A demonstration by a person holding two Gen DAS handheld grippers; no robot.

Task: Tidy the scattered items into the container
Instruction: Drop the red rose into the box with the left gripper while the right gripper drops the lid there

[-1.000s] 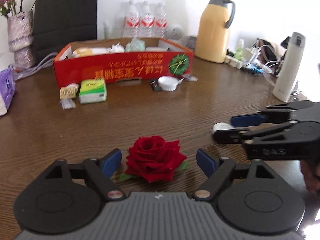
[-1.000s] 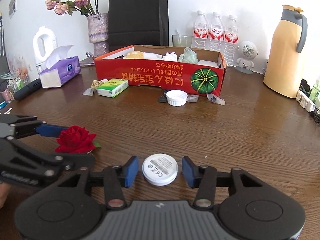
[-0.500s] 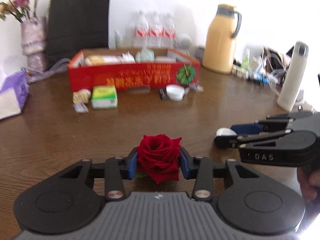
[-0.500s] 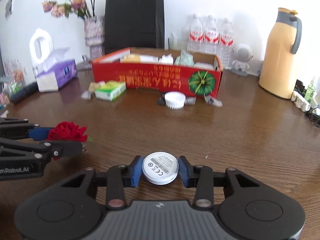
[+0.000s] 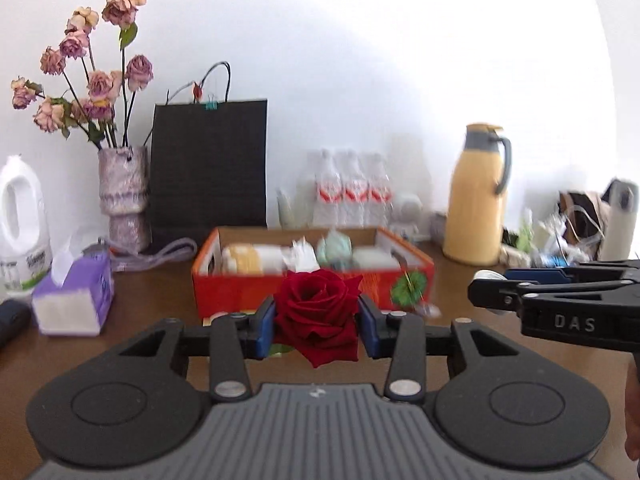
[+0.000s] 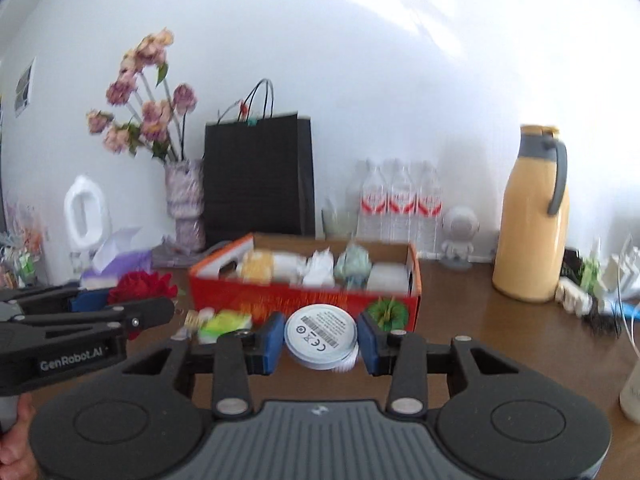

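Red cardboard box (image 5: 312,288) sits mid-table, open-topped and part filled, ready for more. Left gripper (image 5: 317,322) has its jaws pressed partway in on a red rose (image 5: 318,314), carried clear of the table toward it. Right gripper (image 6: 320,338) likewise clamps a white round disc (image 6: 320,334) by its rim.

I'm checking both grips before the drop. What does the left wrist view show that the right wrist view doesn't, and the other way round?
Only the left wrist view: the left gripper pads pressed on the rose head-on, and a white flask far right.

Only the right wrist view: the right gripper shut on the white disc, label up, and the green packet before the box.

Both: the red box, already holding items, the black bag, bottles, yellow jug, and the other gripper from the side.
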